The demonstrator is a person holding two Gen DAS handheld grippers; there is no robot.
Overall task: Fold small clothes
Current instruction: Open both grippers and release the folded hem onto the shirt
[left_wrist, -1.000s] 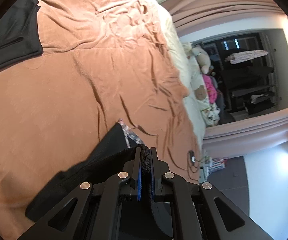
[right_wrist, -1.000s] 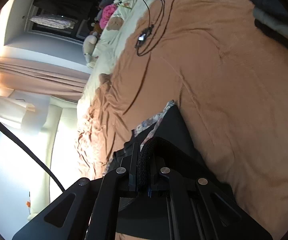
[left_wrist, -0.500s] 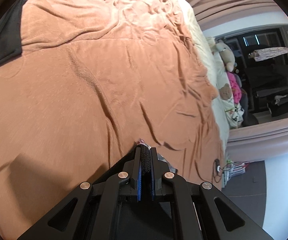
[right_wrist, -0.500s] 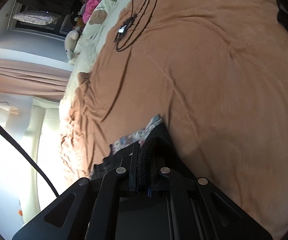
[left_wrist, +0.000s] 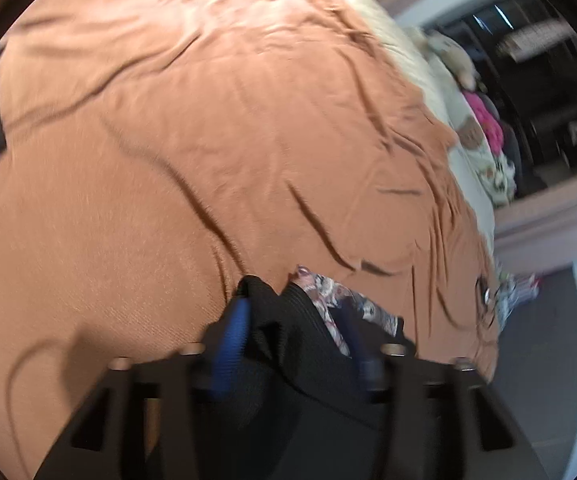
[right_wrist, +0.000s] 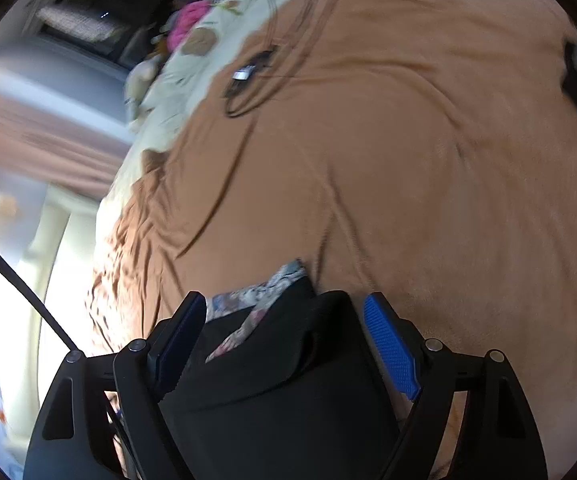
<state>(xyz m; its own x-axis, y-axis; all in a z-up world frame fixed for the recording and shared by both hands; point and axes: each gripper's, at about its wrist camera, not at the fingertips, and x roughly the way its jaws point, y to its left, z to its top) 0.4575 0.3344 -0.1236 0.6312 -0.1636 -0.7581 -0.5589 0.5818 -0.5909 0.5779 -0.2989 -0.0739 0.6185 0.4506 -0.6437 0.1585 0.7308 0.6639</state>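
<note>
Nearest, at six o'clock in both wrist views, the left gripper [left_wrist: 294, 332] and right gripper [right_wrist: 284, 344] have just been opening, their jaws now spread clear of the black garment [right_wrist: 276, 364] lying between them on the brown blanket [right_wrist: 408, 160]. It looks light, soft and limp, so its thicker ribbed edge seems the surest hold. Blur smears the far shelves at one o'clock, and the garment's lower part is cut off.
</note>
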